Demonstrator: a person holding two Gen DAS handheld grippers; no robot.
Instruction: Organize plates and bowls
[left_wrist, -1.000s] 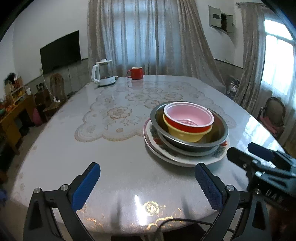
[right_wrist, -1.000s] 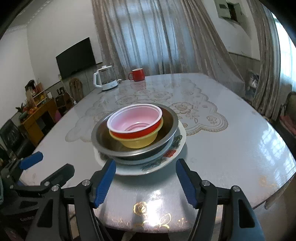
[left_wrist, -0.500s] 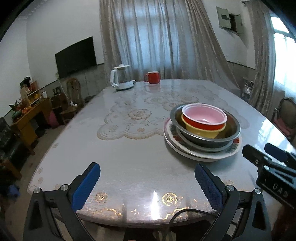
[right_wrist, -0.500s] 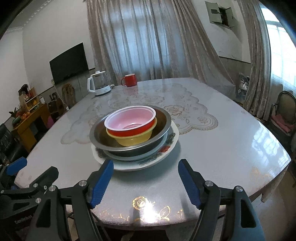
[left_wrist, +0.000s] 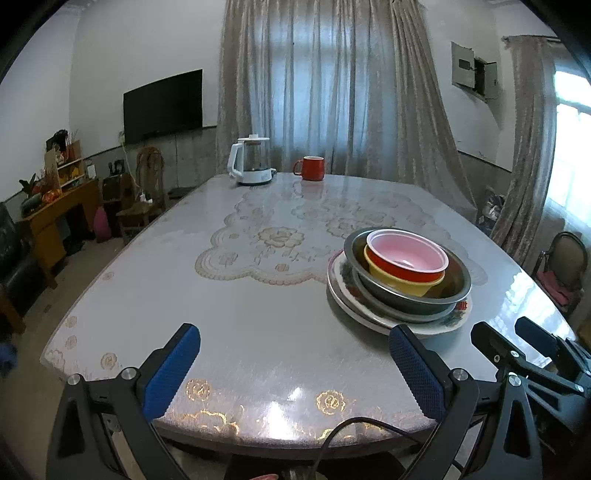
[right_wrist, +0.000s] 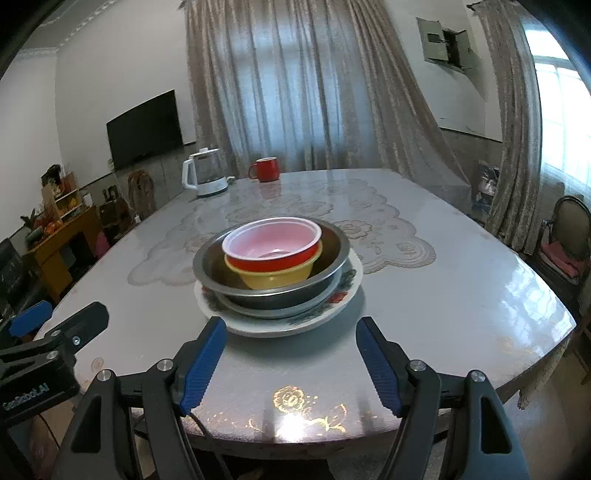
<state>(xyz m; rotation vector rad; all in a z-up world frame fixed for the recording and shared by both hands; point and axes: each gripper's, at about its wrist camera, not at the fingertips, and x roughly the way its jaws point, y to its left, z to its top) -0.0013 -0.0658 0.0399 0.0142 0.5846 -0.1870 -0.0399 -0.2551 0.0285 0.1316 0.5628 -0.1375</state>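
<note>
Only the right wrist view faces the stack head-on: a red bowl (right_wrist: 271, 243) nested in a yellow bowl (right_wrist: 275, 275), inside a steel bowl (right_wrist: 273, 291) on a floral plate (right_wrist: 343, 291). The right gripper (right_wrist: 291, 363) has just been spreading its jaws, nothing between them. The left gripper (left_wrist: 295, 371) hovers beside it at the table's (left_wrist: 240, 314) near edge, angled downward, jaws apart and empty.
</note>
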